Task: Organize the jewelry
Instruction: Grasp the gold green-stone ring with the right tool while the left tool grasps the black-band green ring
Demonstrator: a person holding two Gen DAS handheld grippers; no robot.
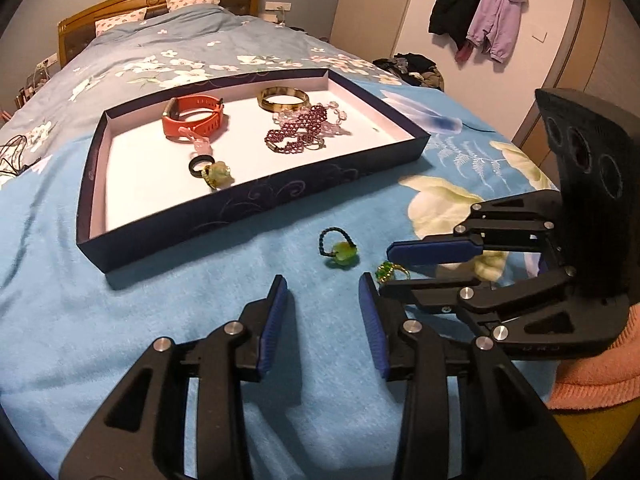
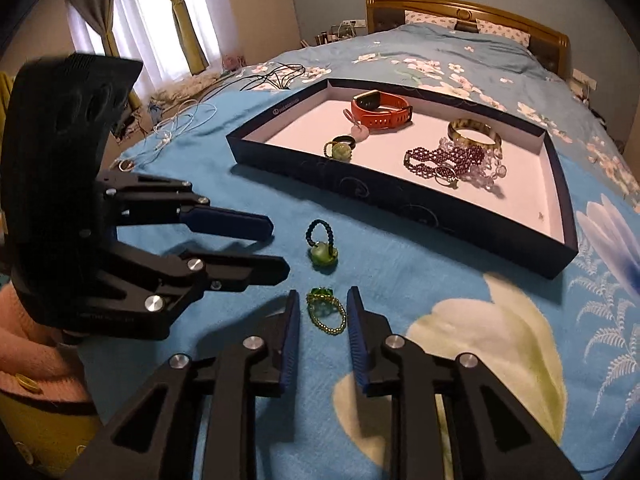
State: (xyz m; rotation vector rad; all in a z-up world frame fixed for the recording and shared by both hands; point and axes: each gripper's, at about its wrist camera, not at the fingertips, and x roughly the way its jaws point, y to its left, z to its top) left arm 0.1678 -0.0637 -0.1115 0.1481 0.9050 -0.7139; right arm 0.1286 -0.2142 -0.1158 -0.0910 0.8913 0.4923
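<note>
The left gripper (image 2: 276, 250) is seen parted and empty, low over the blanket (image 2: 400, 272); the black-banded ring (image 2: 322, 246) lies just beyond it, short of the tray (image 2: 400, 196); the gold beaded ring (image 2: 326, 312) lies between the fingers of the right gripper (image 2: 323, 312), parted, nothing yet held. It is judged light, small and slippery; the band should be pinched, not the green stone.

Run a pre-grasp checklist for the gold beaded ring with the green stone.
1. Right tongs open: ok.
2. Gold beaded ring with green stone between the right fingers: ok.
3. Fingers touching ring: cannot tell.
4. Left tongs open, holding nothing: ok.
5. Black beaded ring with pale green stone apart from the grasp: ok.
6. Dark blue shallow box has bare floor: ok.
</note>
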